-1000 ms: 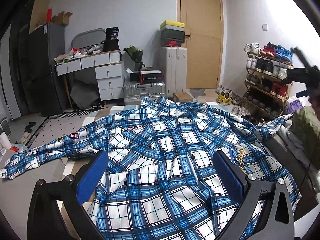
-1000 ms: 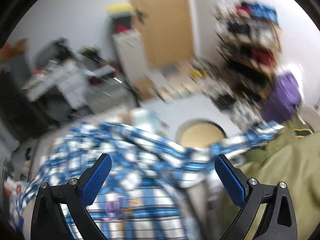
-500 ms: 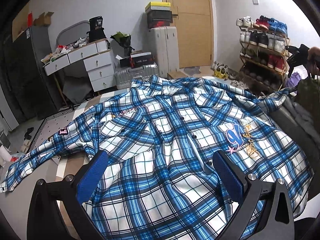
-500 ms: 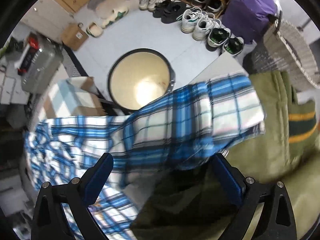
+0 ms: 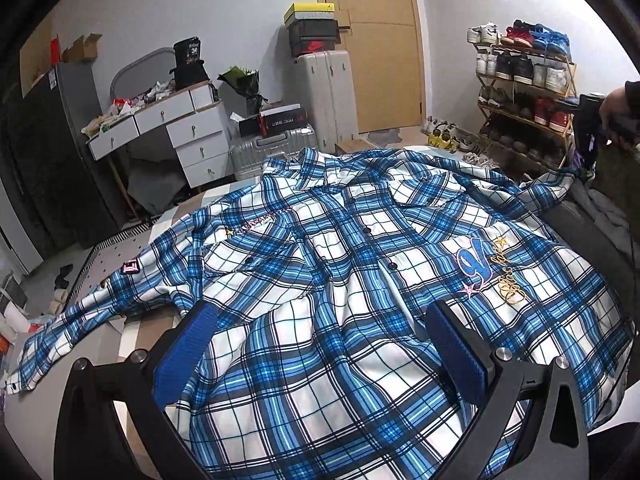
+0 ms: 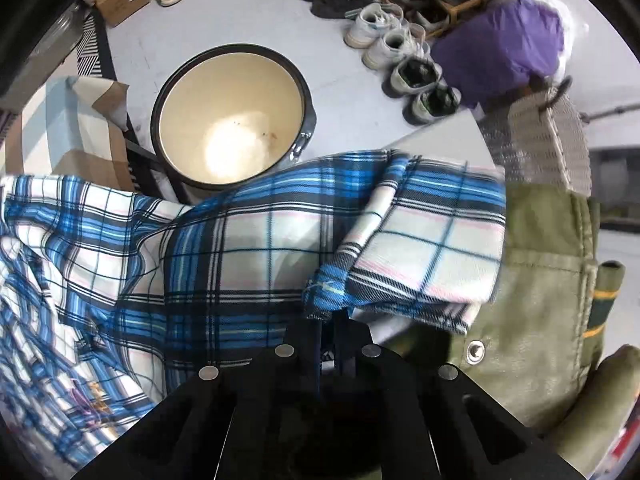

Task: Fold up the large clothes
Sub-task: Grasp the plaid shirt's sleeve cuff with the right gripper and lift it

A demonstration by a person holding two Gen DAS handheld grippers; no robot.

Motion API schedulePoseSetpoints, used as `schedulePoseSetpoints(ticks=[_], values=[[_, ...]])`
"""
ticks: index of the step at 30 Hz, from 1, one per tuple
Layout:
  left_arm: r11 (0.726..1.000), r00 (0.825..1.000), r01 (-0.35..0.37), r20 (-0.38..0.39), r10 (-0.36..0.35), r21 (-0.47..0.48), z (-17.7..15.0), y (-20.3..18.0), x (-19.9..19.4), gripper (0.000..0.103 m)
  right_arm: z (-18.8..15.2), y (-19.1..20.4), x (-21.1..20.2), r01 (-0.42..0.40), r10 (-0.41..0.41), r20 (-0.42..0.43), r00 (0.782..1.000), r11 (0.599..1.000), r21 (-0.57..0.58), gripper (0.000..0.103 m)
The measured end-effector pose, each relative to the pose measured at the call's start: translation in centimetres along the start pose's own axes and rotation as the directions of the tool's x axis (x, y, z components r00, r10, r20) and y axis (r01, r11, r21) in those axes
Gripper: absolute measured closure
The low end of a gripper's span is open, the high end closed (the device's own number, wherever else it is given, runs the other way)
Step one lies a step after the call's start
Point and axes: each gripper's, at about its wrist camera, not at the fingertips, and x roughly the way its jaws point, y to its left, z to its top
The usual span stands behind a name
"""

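Spread front-up across the middle of the left wrist view: a large blue-and-white plaid shirt (image 5: 340,280), buttoned, collar toward the upper centre, one sleeve trailing to the lower left edge, the other stretching to the right edge. Embroidered blue number and gold script (image 5: 488,272) on the chest, right of centre. Underneath, a grey bed surface (image 5: 132,340), bare at the lower left.

At the bottom of that view, the left gripper (image 5: 320,352), jaws spread wide, blue pads (image 5: 184,356) standing apart above the shirt's lower half, nothing clasped between them.

At the far right edge, a hand (image 5: 618,116) wrapped around the dark body of the right gripper, just above the sleeve's end.

In the right wrist view, pointing steeply down: the right gripper (image 6: 328,320), low centre, fingers clenched tight on the sleeve cuff (image 6: 416,240), the plaid fabric bunched and pinched between them. Cuff folded over itself, right of centre; remainder of the sleeve running to the left edge. To the right and lower right, an olive-green garment (image 6: 540,280) with a metal snap. Above the sleeve, upper centre, a round cream-coloured bin with a dark rim (image 6: 232,116) on the pale floor. Upper right: pairs of sneakers (image 6: 400,48), a purple bag (image 6: 500,48), a woven basket (image 6: 552,140).

Background of the left wrist view: white drawers (image 5: 172,136) upper left, suitcases (image 5: 324,96) and a wooden door (image 5: 376,40) upper centre, shoe rack (image 5: 524,92) upper right.
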Motion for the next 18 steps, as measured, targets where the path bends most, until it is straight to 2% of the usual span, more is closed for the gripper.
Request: schedulePoseSetpoints(ticks=[1, 3, 7, 8, 12, 17, 18], values=[[1.000, 1.000, 0.000, 0.002, 0.000, 0.002, 0.0, 0.0, 0.0, 0.001, 0.0, 0.3, -0.5, 0.014, -0.013, 0.037, 0.999, 1.000, -0.015, 0.100], [1.000, 1.000, 0.001, 0.008, -0.001, -0.002, 0.0, 0.2, -0.1, 0.001, -0.1, -0.2, -1.7, -0.041, 0.038, 0.109, 0.993, 0.999, 0.024, 0.100], [1.000, 1.000, 0.008, 0.019, -0.008, -0.023, 0.2, 0.7, -0.3, 0.001, -0.7, -1.3, -5.2, -0.151, 0.134, 0.268, 0.954, 0.988, 0.043, 0.101], [1.000, 1.000, 0.011, 0.022, -0.010, -0.027, 0.3, 0.8, -0.4, 0.001, -1.0, -1.8, -6.4, -0.204, 0.178, 0.319, 0.931, 0.978, 0.049, 0.101], [0.999, 0.999, 0.013, 0.031, -0.012, -0.030, 0.3, 0.7, -0.4, 0.001, -2.1, -2.2, -8.6, -0.303, 0.267, 0.405, 0.874, 0.953, 0.026, 0.101], [1.000, 0.999, 0.012, 0.043, -0.011, -0.025, 0.2, 0.7, -0.5, 0.001, -4.7, -1.2, -12.5, -0.320, 0.303, 0.538, 0.787, 0.945, -0.064, 0.100], [1.000, 0.999, 0.010, 0.046, -0.009, -0.026, 0.2, 0.7, -0.6, 0.001, -5.7, -0.8, -13.6, -0.319, 0.317, 0.567, 0.761, 0.943, -0.098, 0.100]])
